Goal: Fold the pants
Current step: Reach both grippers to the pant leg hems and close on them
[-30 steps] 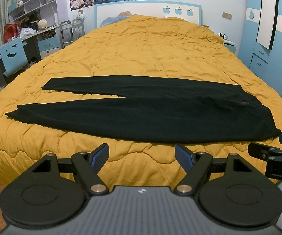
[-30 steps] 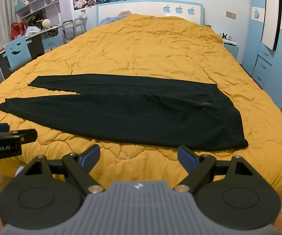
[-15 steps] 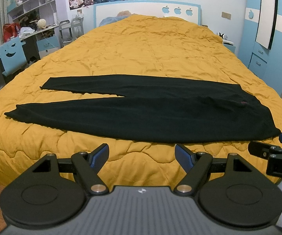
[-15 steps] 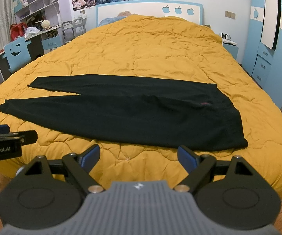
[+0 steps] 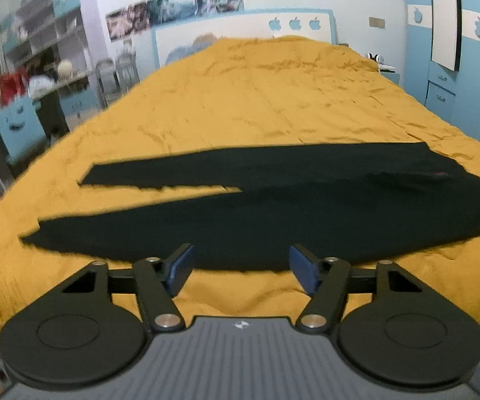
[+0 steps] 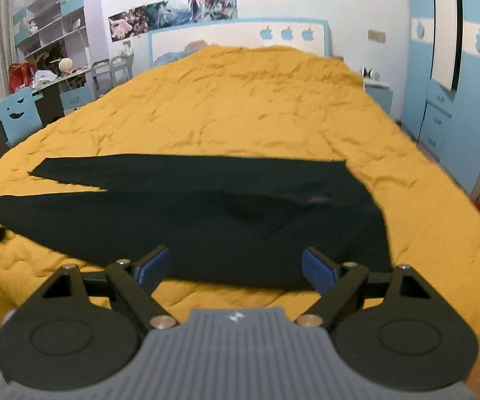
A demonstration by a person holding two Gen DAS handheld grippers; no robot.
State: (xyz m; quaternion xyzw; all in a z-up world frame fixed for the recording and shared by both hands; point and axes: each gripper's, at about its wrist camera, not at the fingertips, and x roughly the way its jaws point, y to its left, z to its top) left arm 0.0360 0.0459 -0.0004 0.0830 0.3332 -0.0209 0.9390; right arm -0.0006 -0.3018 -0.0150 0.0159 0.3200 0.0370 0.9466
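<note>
Black pants lie flat across the near part of the bed, legs pointing left and waist to the right; the right wrist view shows the same pants. My left gripper hovers over the near edge of the front leg; its jaws are closing with only air between the blue pads, and they do not touch the cloth. Over the near edge by the waist, my right gripper stands open with nothing between its fingers.
An orange quilt covers the whole bed. A desk with a blue chair and shelves stand at the left. A blue wardrobe and a nightstand are at the right. A white headboard is at the back.
Both grippers have moved forward toward the bed, so the pants now reach down to the fingertips. The left jaws have narrowed a little. The right gripper's tip has left the left view.
</note>
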